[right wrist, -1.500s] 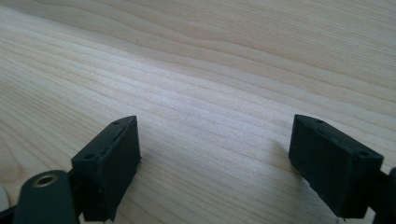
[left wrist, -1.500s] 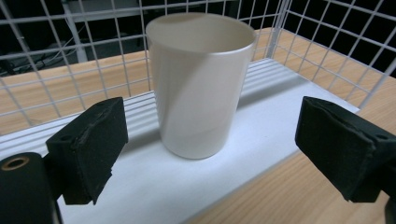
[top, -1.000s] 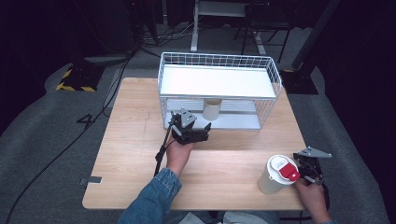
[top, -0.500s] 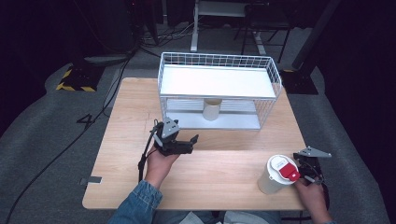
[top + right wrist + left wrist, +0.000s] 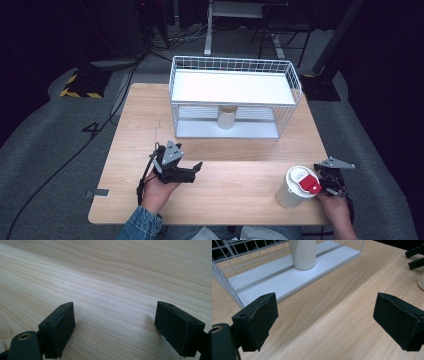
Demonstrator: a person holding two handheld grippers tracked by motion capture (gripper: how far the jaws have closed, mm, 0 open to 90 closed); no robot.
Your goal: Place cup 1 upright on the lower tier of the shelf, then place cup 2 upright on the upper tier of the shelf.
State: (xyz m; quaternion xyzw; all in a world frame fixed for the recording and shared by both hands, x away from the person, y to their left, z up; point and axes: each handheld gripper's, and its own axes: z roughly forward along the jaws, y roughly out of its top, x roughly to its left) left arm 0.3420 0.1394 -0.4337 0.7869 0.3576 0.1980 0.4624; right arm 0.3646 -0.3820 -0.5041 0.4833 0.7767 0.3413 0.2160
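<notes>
I am holding the right claw (image 5: 327,183), wide and empty, just right of the upright white red-lidded tub (image 5: 289,194).

Wooden table (image 5: 240,172), wire rack (image 5: 230,87), perhaps a striped ramp (image 5: 79,87).

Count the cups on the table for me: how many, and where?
2. One pale cup stands upright on the lower level of the white wire rack. The other, a cup with a red-and-white lid, stands near the table's front right corner, beside the right gripper. None seems hidden.
</notes>
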